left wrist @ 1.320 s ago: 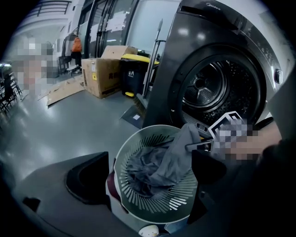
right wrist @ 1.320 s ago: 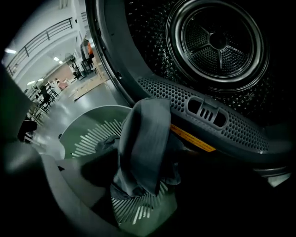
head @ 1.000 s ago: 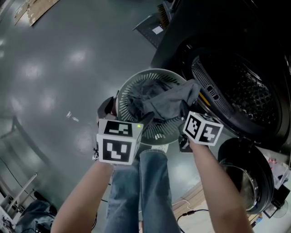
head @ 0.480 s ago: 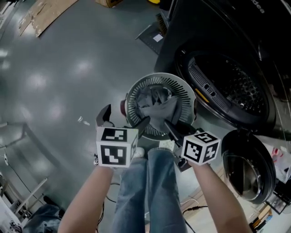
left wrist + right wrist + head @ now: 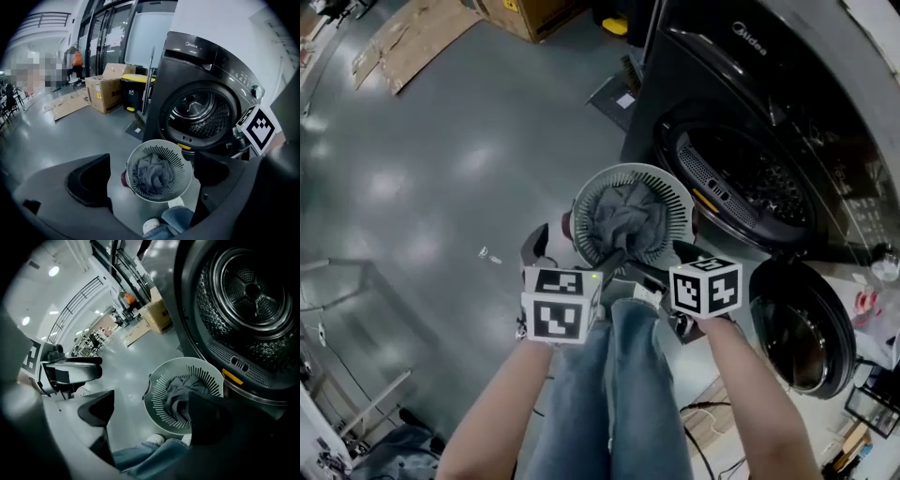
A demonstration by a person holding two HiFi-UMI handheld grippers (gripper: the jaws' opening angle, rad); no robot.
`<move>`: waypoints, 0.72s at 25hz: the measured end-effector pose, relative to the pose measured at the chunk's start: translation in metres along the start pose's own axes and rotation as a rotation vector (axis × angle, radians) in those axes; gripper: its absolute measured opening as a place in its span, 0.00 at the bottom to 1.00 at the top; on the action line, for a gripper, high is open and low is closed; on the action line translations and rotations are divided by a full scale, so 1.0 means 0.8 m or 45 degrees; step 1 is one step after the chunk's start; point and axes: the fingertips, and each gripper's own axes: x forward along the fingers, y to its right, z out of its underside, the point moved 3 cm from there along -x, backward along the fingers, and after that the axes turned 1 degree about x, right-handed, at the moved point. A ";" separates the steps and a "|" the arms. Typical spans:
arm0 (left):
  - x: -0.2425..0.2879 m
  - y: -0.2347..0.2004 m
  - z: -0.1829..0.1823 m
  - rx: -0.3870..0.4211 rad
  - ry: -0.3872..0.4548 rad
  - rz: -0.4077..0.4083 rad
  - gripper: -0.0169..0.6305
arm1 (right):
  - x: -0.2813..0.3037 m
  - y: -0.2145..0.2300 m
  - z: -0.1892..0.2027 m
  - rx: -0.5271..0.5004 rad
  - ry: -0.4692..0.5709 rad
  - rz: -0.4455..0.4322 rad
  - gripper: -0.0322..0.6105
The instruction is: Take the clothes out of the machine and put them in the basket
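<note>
Grey clothes [image 5: 628, 220] in basket [image 5: 673, 187] | left claw [image 5: 152, 164] spread, empty | right claw [image 5: 152, 401] just opened, empty

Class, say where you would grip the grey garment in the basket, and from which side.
I would pinch the raised crumpled fold at the middle of the grey garment, coming straight down through the open top of the basket. Its slatted wall rings the cloth all round, and the bunched folds stand proud.
</note>
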 end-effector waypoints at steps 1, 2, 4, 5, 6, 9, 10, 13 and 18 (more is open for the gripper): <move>-0.009 0.004 -0.004 0.001 0.006 0.004 0.90 | -0.011 -0.008 -0.003 -0.020 0.001 0.005 0.79; -0.018 0.007 -0.009 0.006 0.013 0.009 0.89 | -0.023 -0.015 -0.008 -0.042 0.011 0.017 0.79; -0.040 0.011 -0.023 0.033 0.034 0.012 0.90 | -0.051 -0.031 -0.018 -0.085 0.058 0.064 0.79; -0.053 0.011 -0.032 0.049 0.048 0.008 0.90 | -0.066 -0.038 -0.024 -0.101 0.083 0.092 0.79; -0.065 0.010 -0.042 0.062 0.061 0.002 0.90 | -0.079 -0.045 -0.030 -0.114 0.104 0.119 0.79; -0.100 0.010 -0.071 0.087 0.093 -0.002 0.90 | -0.114 -0.063 -0.049 -0.136 0.159 0.207 0.79; -0.109 0.012 -0.080 0.098 0.103 0.001 0.90 | -0.125 -0.068 -0.052 -0.146 0.167 0.245 0.79; -0.135 0.015 -0.102 0.115 0.136 0.002 0.90 | -0.157 -0.089 -0.062 -0.181 0.176 0.340 0.79; -0.187 0.017 -0.127 0.131 0.196 0.039 0.90 | -0.208 -0.132 -0.078 -0.213 0.184 0.395 0.79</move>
